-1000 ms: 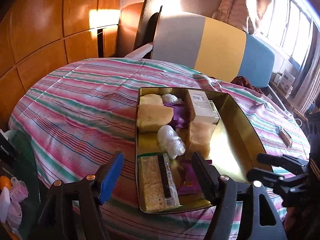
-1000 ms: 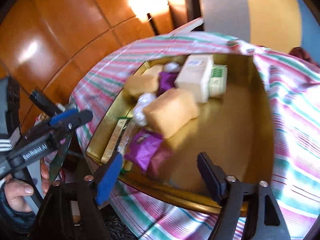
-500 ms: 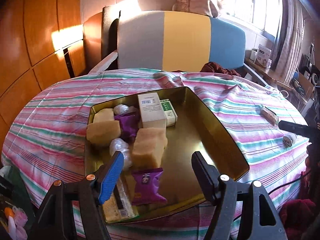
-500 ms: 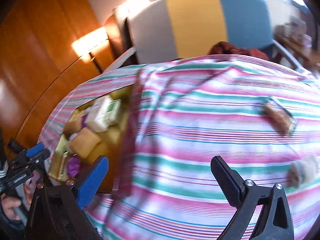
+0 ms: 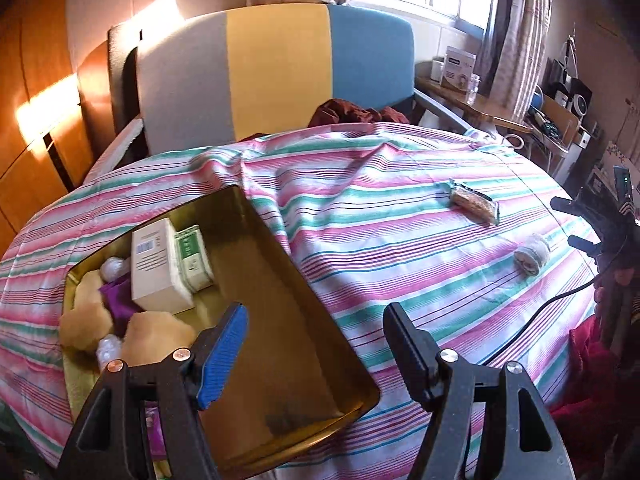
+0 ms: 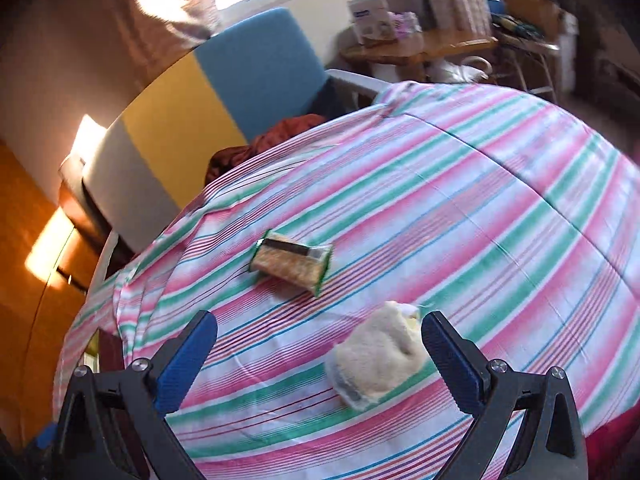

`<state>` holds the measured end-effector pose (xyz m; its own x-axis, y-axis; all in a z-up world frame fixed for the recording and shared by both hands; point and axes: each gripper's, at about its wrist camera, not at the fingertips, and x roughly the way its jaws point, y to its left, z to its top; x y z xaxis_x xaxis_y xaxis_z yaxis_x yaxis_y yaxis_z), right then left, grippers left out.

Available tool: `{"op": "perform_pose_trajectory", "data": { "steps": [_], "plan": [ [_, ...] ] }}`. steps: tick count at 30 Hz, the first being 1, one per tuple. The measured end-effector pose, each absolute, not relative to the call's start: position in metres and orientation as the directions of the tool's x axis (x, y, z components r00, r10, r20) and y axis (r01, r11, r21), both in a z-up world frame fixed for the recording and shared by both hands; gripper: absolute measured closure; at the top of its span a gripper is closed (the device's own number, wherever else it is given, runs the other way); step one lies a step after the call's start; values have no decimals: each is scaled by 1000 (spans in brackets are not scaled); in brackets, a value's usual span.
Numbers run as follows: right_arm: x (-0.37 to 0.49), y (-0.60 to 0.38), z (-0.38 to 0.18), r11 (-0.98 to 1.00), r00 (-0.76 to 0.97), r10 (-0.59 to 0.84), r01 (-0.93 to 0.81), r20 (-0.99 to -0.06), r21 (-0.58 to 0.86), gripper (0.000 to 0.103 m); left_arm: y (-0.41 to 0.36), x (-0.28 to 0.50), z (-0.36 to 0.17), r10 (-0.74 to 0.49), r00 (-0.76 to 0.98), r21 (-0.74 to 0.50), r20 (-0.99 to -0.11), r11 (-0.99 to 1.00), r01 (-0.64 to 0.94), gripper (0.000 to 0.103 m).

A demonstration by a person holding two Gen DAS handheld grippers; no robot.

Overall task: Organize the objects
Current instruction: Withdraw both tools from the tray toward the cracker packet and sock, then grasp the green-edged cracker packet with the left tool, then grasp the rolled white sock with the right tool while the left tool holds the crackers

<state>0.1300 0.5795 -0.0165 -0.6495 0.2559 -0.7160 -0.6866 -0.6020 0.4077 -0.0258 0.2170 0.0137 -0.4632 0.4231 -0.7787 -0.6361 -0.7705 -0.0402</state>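
Observation:
A gold metal tin (image 5: pixel 308 312) lies on the striped tablecloth, holding a white box (image 5: pixel 158 266), a green-labelled box (image 5: pixel 194 258), tan wrapped cakes (image 5: pixel 154 336) and a purple packet (image 5: pixel 118 298). My left gripper (image 5: pixel 316 328) hovers open over the tin's right wall, with nothing between its fingers. Out on the cloth lie a wrapped cracker bar (image 6: pixel 294 262) (image 5: pixel 474 202) and a pale wrapped bun (image 6: pixel 378 358) (image 5: pixel 532 254). My right gripper (image 6: pixel 320 344) stands wide open above the cloth, the bun just inside its right finger (image 6: pixel 448 356) and untouched.
A grey, yellow and blue chair back (image 5: pixel 272 68) stands behind the table with a dark red cloth (image 5: pixel 352 112) on its seat. A cluttered side table (image 5: pixel 472 104) sits by the window. A black cable (image 5: pixel 532 320) crosses the table's right edge.
Both grippers swung right, away from the tin's contents. The right one left the tin, widened its jaws and now hangs over the bun; the left one now sits over the tin's right wall.

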Motion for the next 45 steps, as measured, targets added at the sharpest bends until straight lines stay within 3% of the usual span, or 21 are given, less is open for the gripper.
{"op": "perform_pose_trajectory", "data": {
  "steps": [12, 17, 21, 30, 35, 39, 40, 41, 42, 45],
  "plan": [
    [187, 617, -17, -342, -683, 340, -730, -646, 592, 0, 365, -45, -15, 507, -164, -265, -846, -668, -695, 33],
    [187, 619, -18, -332, -714, 310, -700, -628, 632, 0, 425, -69, -42, 542, 27, -453, -840, -673, -584, 33],
    [182, 617, -19, -348, -735, 277, -678, -620, 648, 0, 470, -84, -59, 541, 69, -498, -838, -707, -503, 33],
    [178, 617, -25, -349, -789, 197, -611, -581, 711, 0, 545, -107, -95, 473, 39, -444, -880, -790, -422, 31],
    [174, 617, -27, -351, -813, 154, -577, -562, 738, 0, 579, -114, -92, 440, -17, -380, -898, -793, -476, 30],
    [177, 618, -29, -336, -822, 155, -566, -548, 753, 0, 599, -106, -94, 378, -95, -257, -921, -772, -581, 31],
    [178, 619, -30, -330, -821, 156, -567, -549, 755, 0, 600, -101, -94, 362, -117, -221, -925, -762, -609, 34],
    [178, 620, -31, -324, -820, 156, -570, -551, 755, 0, 601, -95, -94, 336, -151, -166, -930, -747, -643, 46],
    [179, 621, -32, -319, -818, 156, -572, -554, 756, 0, 600, -90, -94, 323, -174, -125, -930, -724, -679, 48],
    [179, 622, -33, -315, -812, 158, -581, -562, 751, 0, 577, -91, -92, 367, -148, -162, -918, -691, -705, 60]
  ]
}}
